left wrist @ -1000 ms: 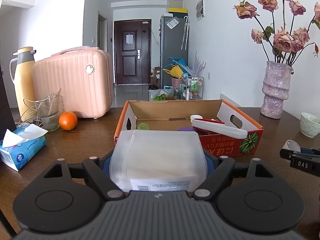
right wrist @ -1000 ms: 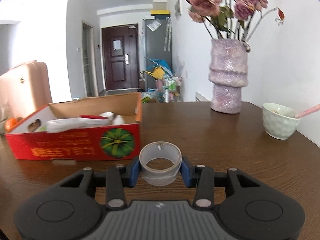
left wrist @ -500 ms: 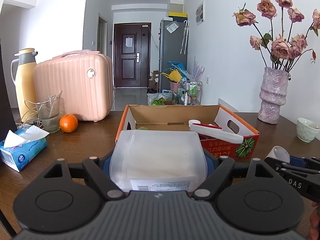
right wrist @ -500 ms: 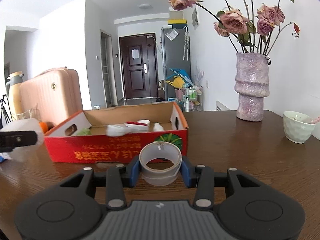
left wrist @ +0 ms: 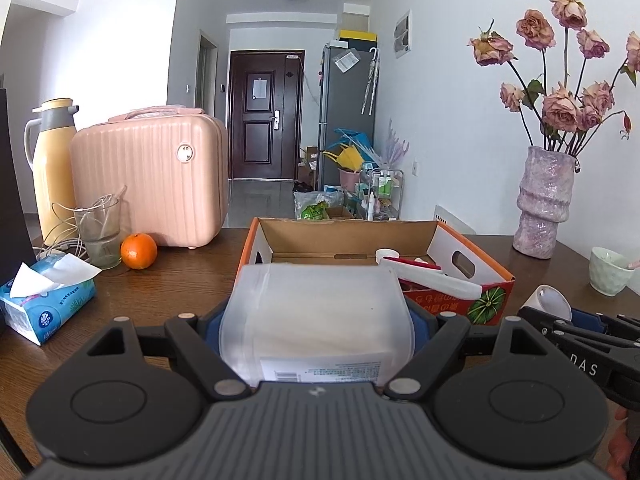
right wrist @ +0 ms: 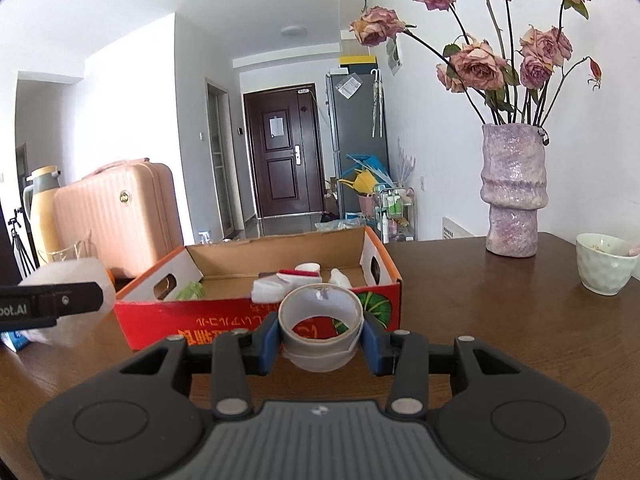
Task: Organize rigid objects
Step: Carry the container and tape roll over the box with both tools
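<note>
The right gripper [right wrist: 320, 342] clamps a roll of clear tape [right wrist: 321, 330] between its blue pads, held above the brown tabletop [right wrist: 480, 320] just in front of a red cardboard box [right wrist: 256, 320]. At far left the left gripper [right wrist: 48, 305] grips a translucent plastic container [right wrist: 68, 326]. A lilac vase [right wrist: 513, 192] and a pale cup [right wrist: 605, 263] stand at right

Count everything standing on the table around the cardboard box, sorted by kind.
Drink vessels: 3, the thermos, glass and cup
Cases: 1, the pink suitcase
Fruit: 1, the orange
Tissue packs: 1
Vases: 1
Total: 7
</note>
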`<state>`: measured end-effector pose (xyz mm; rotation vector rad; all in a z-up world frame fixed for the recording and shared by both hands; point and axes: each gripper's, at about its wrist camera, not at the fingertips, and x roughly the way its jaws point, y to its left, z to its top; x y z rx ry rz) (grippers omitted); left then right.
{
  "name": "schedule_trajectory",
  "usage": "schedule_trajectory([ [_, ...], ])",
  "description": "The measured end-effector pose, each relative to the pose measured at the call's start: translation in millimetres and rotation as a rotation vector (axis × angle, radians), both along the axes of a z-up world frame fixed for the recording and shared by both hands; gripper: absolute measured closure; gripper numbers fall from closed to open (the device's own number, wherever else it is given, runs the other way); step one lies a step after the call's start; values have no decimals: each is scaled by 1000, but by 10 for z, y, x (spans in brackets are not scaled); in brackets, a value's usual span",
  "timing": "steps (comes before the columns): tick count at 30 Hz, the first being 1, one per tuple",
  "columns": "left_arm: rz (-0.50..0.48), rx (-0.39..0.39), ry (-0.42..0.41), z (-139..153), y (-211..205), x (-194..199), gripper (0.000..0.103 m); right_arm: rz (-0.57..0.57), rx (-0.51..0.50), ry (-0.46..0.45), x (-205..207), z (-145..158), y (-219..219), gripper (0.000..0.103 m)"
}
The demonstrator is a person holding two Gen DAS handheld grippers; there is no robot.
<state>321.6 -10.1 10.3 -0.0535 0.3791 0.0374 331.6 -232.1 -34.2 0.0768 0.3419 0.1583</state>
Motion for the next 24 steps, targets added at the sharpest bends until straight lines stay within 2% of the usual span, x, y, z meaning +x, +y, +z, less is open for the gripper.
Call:
schedule_trajectory([
  [11,12,-20,-22,122,-47,129,20,23,-5,-32,155,136,80,62],
  [24,58,-27,-33,182,-85,517,20,40,10,-66,589,278,146,62],
])
